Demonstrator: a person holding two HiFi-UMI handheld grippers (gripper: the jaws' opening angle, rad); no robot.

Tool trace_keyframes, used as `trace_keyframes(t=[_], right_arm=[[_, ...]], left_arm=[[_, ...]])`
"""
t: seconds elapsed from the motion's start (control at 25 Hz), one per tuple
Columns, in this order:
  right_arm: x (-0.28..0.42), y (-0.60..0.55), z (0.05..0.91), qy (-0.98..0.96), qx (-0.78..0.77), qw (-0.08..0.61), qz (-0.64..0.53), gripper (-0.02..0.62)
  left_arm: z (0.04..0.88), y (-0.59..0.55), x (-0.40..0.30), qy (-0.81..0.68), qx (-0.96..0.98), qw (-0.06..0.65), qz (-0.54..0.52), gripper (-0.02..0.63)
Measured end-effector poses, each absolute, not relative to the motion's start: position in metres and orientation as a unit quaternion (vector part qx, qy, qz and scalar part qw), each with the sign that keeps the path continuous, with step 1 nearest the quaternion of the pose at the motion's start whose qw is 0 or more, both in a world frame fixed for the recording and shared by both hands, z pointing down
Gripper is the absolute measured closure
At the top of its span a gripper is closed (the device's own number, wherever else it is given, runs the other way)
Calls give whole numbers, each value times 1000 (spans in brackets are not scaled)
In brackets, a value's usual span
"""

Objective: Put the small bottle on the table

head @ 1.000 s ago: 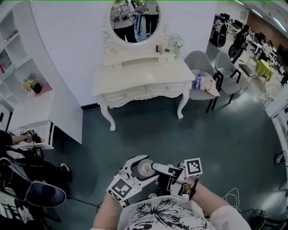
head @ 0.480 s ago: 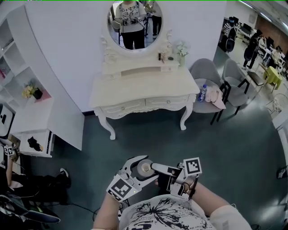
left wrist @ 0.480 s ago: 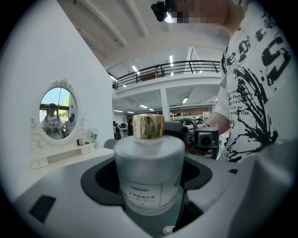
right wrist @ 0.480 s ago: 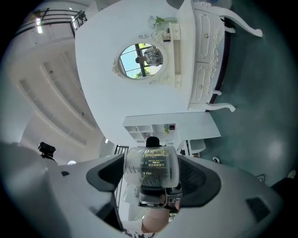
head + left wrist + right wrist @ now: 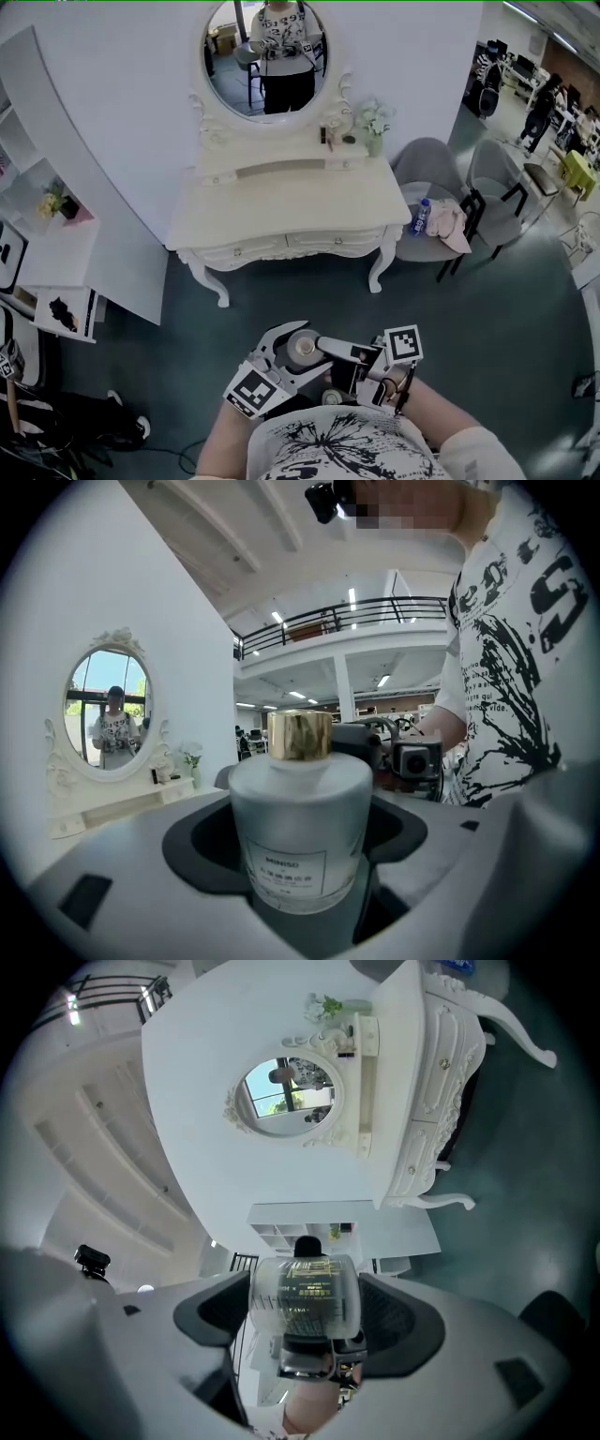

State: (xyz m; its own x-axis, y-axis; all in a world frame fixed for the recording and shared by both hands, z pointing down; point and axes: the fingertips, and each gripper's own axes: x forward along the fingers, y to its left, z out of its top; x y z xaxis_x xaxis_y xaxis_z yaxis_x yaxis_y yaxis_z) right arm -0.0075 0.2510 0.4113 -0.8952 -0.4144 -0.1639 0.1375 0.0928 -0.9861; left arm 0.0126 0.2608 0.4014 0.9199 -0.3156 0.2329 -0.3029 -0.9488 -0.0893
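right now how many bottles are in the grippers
2: frosted white gold-capped bottle in the left gripper, clear dark-capped bottle in the right gripper; none looks hidden.

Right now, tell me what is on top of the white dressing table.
On the dressing table, its rear shelf carries a vase of flowers and a couple of small dark items, under an oval mirror. Anything inside the drawers is hidden.
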Motion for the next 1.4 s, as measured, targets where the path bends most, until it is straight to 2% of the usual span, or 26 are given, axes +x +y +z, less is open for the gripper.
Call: trace_keyframes(t=[0.44, 1.08, 1.4], right_arm=[[18, 159, 428, 696, -116, 223, -672, 225], [-14, -64, 428, 688, -159, 276, -652, 225], [-19, -136, 438, 682, -163, 276, -657, 225]], left_arm=[[418, 170, 38, 127, -983, 15, -129, 255], [420, -51, 5, 55, -989, 32, -132, 255], [430, -123, 0, 50, -989, 26, -134, 255]])
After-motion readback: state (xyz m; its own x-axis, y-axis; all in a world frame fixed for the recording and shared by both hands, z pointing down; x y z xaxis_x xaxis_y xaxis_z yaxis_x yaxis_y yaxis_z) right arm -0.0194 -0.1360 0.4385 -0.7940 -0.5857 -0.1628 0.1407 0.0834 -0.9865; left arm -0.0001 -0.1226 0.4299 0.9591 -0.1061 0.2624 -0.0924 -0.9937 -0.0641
